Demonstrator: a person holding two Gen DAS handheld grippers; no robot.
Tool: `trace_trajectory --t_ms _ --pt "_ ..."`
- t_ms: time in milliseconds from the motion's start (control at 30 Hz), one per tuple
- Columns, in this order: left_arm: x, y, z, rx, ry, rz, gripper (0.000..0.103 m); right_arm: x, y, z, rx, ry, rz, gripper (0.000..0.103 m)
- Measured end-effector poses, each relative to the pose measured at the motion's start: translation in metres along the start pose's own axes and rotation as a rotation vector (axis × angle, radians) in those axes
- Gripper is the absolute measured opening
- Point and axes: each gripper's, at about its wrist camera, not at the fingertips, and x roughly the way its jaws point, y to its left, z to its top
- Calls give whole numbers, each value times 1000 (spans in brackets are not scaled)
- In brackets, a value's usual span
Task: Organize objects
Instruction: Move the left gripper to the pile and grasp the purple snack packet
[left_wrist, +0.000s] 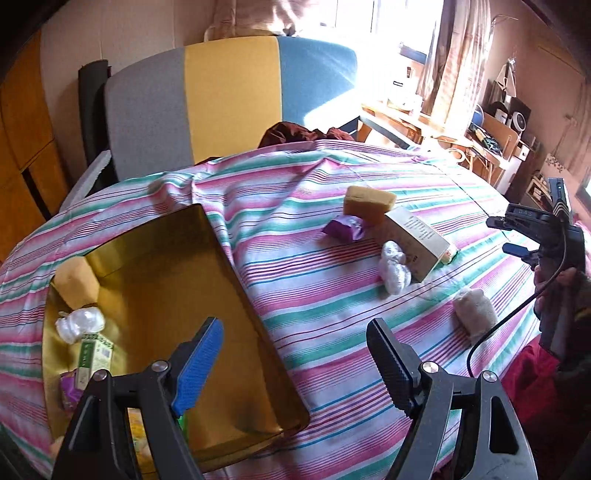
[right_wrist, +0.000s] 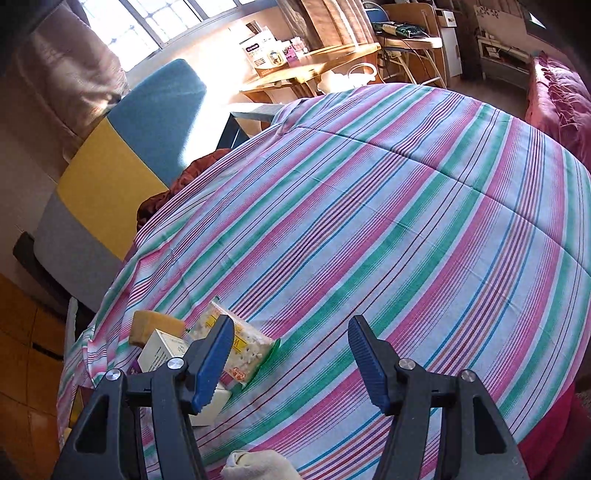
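- Tin tray (left_wrist: 236, 284), gold, sat on the striped sheet (left_wrist: 332, 314) at left; sponge, white wrapped lump and packets lay in its near-left end.
- Loose on sheet: yellow sponge (left_wrist: 369, 201), purple packet (left_wrist: 343, 229), box (left_wrist: 417, 240), white wrapped lump (left_wrist: 394, 267), beige pouch (left_wrist: 474, 312).
- Left gripper (left_wrist: 295, 354) over tray's edge, fingers spread, nothing between them.
- Right gripper (right_wrist: 291, 354) fingers spread, nothing held, snack packet (right_wrist: 243, 350) just beyond.

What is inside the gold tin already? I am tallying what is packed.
In the gold tin: a yellow sponge, a white wrapped bundle, a green-labelled packet and a purple packet. The left tongs cover its near corner.
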Motion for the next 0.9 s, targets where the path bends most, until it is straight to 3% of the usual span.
trace_trajectory --t_ms 233,633,767,900 --pt "33 -27 21 32 49 -37 81 -2 3 -4 3 24 36 65" --pt "98 -35 70 38 107 -2 76 4 13 -7 -10 75 89 65" --pt "124 -27 83 -57 186 -60 74 6 16 -8 -19 97 101 66" --pt "147 -16 92 -234 280 -151 74 7 20 -10 -31 108 113 66"
